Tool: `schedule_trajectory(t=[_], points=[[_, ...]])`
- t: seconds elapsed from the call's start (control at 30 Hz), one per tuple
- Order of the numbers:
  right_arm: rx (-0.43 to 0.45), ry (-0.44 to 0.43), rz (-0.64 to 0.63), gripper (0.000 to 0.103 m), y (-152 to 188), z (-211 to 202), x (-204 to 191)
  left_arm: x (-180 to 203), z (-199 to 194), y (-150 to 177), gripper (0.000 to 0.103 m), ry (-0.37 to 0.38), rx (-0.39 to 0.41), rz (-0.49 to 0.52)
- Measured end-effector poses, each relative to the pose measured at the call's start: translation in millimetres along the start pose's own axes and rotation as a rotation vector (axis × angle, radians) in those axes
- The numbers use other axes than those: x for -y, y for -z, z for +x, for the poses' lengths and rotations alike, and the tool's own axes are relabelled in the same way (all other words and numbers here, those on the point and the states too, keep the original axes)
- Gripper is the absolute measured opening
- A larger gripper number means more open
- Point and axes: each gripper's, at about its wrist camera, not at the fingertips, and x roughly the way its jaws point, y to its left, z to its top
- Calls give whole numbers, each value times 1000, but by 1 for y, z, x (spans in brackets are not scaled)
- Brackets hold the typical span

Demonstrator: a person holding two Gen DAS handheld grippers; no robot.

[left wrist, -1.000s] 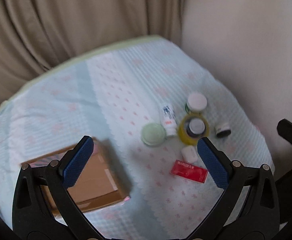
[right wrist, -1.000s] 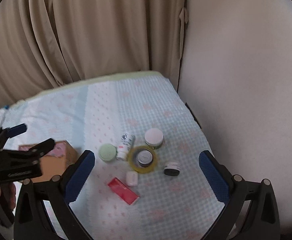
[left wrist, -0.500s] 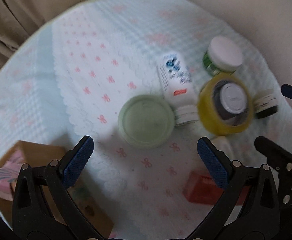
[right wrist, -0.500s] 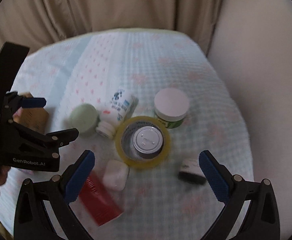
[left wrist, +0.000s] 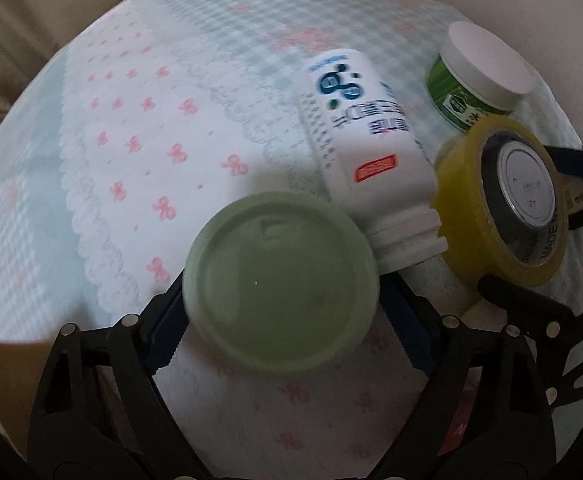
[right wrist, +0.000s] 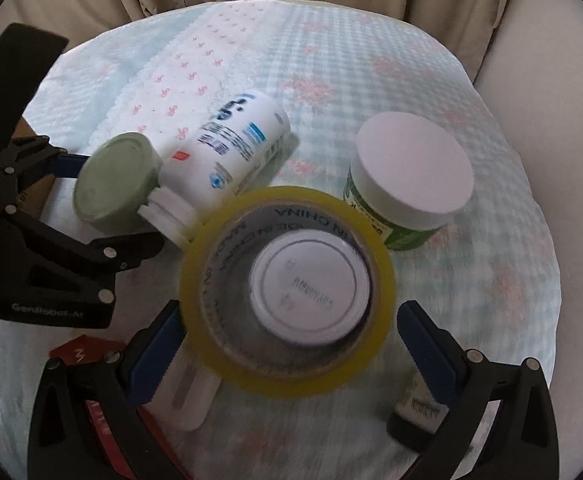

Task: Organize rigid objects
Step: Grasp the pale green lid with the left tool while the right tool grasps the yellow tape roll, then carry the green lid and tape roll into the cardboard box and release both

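Jaws of the left gripper (left wrist: 287, 334) are closing around the pale green round lid (left wrist: 281, 282) low in the middle of the left wrist view; its blue pads sit on both sides of the lid, and I cannot tell if they press it yet. The right gripper (right wrist: 287, 344) has its jaws apart, one on each side of the yellow tape roll (right wrist: 287, 286) low in the middle of its view, and the right pad is clearly not touching the roll. A small jar with a white top (right wrist: 311, 284) sits inside the roll. To do this step well, I think each squeeze should be slow and even, so the round things do not pop out. The white bottle (left wrist: 361, 136) lies on its side, touching the green lid and the tape roll, so lifting straight up should keep it from rolling. The green jar with a white cap (right wrist: 409, 176) stands just beside the roll, at the right of that view. All of it rests on a bed cover with pink bows (left wrist: 139, 128). Both grippers point steeply down at the things, side by side, with the left one showing at the left edge of the right wrist view. A red box (right wrist: 75, 354) peeks out at the lower left there.
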Motion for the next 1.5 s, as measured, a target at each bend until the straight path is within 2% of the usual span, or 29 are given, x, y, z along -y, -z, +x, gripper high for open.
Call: schedule_trajectory(t=[0.03, 0.1, 0.2, 0.47, 0.7, 0.97, 1.17, 1.3, 1.5], points=[[-4, -5, 4, 103, -1, 2, 1, 1, 0, -1, 88, 1, 5, 7], [-6, -2, 3, 103, -3, 3, 0, 1, 0, -5, 80, 13, 13, 20], [-4, -9, 1, 96, -4, 4, -2, 4, -2, -6, 68, -7, 29, 26], [38, -8, 23, 95, -3, 3, -4, 1, -7, -6, 68, 1, 25, -10], [60, -13, 101, 95, -2, -18, 3, 2, -35, -5, 68, 2, 52, -18], [127, 9, 138, 95, -7, -89, 5, -3, -122, -6, 68, 1, 138, -80], [186, 21, 149, 95, -14, -177, -4, -16, -217, -2, 68, -27, 209, -186], [227, 31, 121, 95, -21, -247, -15, -33, -287, 20, 68, -77, 257, -287], [292, -7, 56, 95, -31, -309, -46, -63, -352, 69, 68, -139, 294, -403]])
